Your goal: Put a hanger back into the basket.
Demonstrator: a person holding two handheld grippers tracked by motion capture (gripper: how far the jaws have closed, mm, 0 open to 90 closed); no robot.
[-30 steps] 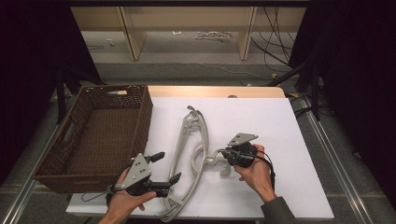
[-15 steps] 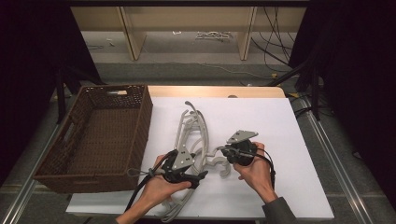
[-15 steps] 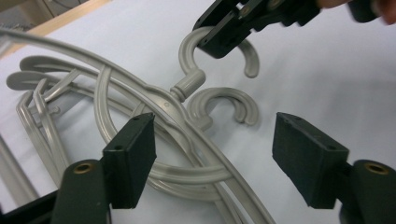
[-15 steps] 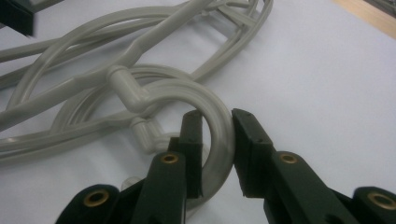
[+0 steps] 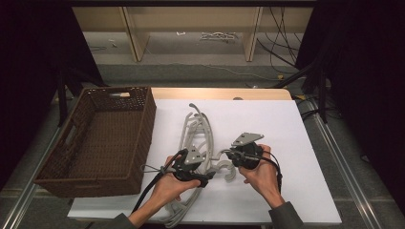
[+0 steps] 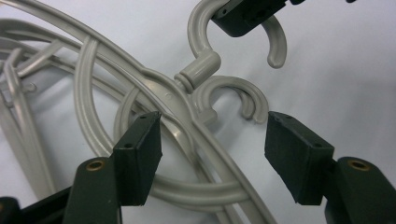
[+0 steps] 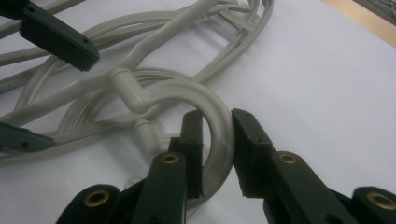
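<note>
on the white surface, toward its near middle, lies a tangle of grey plastic clothes hangers, their curved arms stacked over one another and running from the far middle down to the near edge. their hooks point right, toward the right tongs.

the right tongs are clamped on the hook of the top hanger: in the right gripper view the two black jaws press on either side of the grey curve, with the hook's neck and swivel collar just beyond them. the right hand holds that tool low over the surface, just right of the pile.

the left tongs sit over the near part of the pile, held by the left hand. their jaws have just been closing, yet they stand apart: in the left gripper view the hanger's shoulder bars run between the two pads, the left pad lying against a bar while the right pad is clear of the plastic, so nothing is pinched there. a second hook curls just beyond those jaws, and the tip of the right tongs shows at the far edge on the top hook.

a brown wicker basket stands on the left of the surface, just beside the hangers but apart from them. beyond the far edge, cables lie on the floor.
</note>
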